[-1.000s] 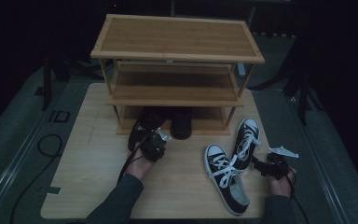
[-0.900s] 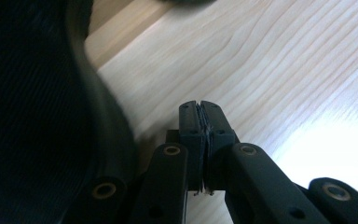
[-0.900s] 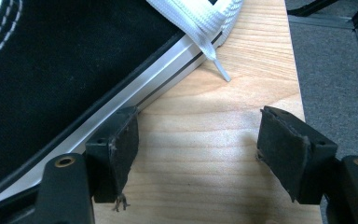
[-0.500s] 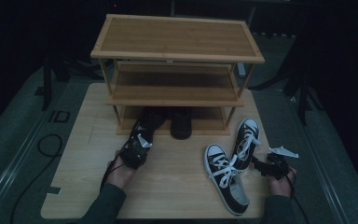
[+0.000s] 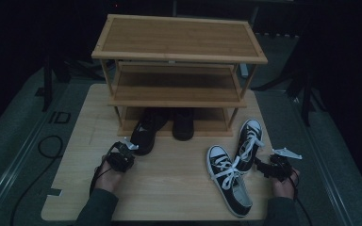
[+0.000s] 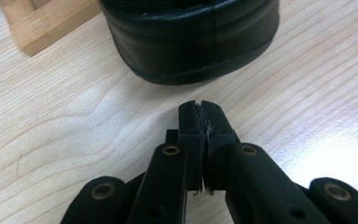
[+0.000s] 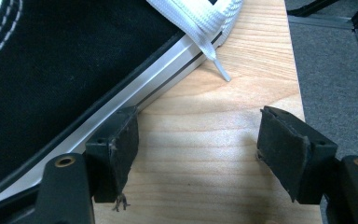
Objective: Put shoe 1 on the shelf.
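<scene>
Black-and-white sneakers, 2: near one (image 5: 230, 181) lies heel-toward-person at the table's (image 5: 169, 188) front right; second one (image 5: 249, 143) leans just behind it, laces crossing, apparently staged for shelving. Right gripper (image 5: 265, 168) sits just beside the near sneaker's sole, jaws spread wide with nothing between them; in the right gripper view 1 pad (image 7: 121, 144) nearly touches the white sole edge (image 7: 135, 102), likely lined up for a grab.
Left gripper (image 5: 128, 149) rests low on the table, jaws clenched together and empty, tip just short of the black shoe's (image 5: 146, 134) heel (image 6: 191, 42); shut jaws suit a push.
Black shoe, heel out, toe under the rack's (image 5: 179, 56) bottom shelf, beside its mate (image 5: 184, 123), which is tucked further in.
Bamboo rack, 3 shelves, upper 2 bare.
</scene>
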The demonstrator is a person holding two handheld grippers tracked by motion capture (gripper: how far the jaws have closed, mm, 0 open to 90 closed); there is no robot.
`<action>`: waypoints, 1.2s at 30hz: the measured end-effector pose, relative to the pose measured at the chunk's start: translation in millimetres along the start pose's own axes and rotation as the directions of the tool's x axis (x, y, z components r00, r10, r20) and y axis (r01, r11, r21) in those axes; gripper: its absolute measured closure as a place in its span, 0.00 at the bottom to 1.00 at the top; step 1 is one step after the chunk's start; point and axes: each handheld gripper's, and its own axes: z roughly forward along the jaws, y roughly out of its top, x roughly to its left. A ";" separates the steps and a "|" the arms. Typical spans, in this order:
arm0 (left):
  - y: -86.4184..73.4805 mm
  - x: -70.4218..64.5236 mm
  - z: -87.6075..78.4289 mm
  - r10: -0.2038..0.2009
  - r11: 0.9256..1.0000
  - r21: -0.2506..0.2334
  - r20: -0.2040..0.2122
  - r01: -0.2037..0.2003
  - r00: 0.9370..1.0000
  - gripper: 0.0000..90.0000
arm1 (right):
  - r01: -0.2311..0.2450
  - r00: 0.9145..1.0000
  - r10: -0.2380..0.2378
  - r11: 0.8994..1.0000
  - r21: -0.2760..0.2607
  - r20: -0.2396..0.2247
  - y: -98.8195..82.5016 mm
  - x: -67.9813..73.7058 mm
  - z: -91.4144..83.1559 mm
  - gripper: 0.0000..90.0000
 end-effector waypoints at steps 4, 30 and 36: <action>0.3 -0.8 -1.4 -0.009 1.000 -0.015 0.004 0.009 1.000 0.98 | 0.000 1.000 0.000 1.000 0.000 0.000 0.0 0.0 0.0 0.32; 14.0 6.7 4.7 -0.046 0.999 -0.020 0.010 0.047 0.999 0.97 | 0.000 1.000 0.000 1.000 0.000 0.000 0.0 0.0 0.0 0.32; 19.1 4.7 7.6 -0.046 0.999 -0.024 0.017 0.046 0.999 0.97 | 0.000 1.000 0.000 1.000 0.000 0.000 0.0 0.0 0.0 0.32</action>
